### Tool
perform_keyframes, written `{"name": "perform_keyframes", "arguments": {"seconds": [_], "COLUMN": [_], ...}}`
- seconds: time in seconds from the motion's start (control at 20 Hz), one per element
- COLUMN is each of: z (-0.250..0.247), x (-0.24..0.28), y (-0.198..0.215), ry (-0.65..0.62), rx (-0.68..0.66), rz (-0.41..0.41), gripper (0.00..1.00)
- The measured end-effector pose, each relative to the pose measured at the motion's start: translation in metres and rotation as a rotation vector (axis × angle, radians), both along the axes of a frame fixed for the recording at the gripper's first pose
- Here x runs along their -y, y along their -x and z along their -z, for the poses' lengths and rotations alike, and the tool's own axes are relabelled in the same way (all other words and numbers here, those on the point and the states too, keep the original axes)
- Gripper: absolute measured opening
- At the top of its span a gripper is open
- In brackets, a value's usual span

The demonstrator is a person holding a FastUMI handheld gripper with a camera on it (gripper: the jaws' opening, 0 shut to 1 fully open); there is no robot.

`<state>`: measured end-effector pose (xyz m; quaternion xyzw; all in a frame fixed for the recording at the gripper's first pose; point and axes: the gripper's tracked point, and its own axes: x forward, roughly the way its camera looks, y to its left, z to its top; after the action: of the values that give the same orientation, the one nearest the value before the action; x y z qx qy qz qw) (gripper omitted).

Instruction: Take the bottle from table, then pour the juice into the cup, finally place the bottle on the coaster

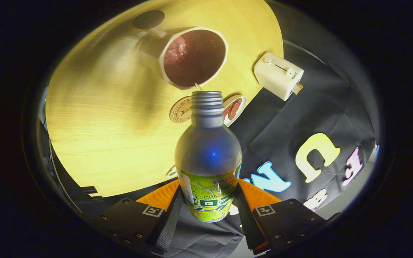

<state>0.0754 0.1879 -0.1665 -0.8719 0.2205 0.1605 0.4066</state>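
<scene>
Gripper (209,209) fingers clamp the bottle (208,157), long axis running straight ahead, open mouth aimed at the cup (192,57)

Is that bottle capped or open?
Open: the bottle, gripped between both fingers, shows bare neck threads with no cap, its mouth at the cup's rim.

I log: pale wood-grain round table (113,143), warmly lit; creased black cloth wall (285,129) to its right.
</scene>
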Motion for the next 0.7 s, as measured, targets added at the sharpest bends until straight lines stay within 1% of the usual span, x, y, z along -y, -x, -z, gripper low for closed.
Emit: {"name": "perform_keyframes", "arguments": {"seconds": [0.1,0.25,0.4,0.7], "z": [0.006,0.020,0.030,0.053], "x": [0.001,0.008,0.012,0.030], "y": [0.003,0.012,0.015,0.026], "ry": [-0.037,-0.118,-0.185,-0.338], "rx": [-0.012,-0.042,-0.061,-0.099], "rz": [0.013,0.069,0.081,0.168], "gripper": [0.77,0.77,0.77,0.77]}}
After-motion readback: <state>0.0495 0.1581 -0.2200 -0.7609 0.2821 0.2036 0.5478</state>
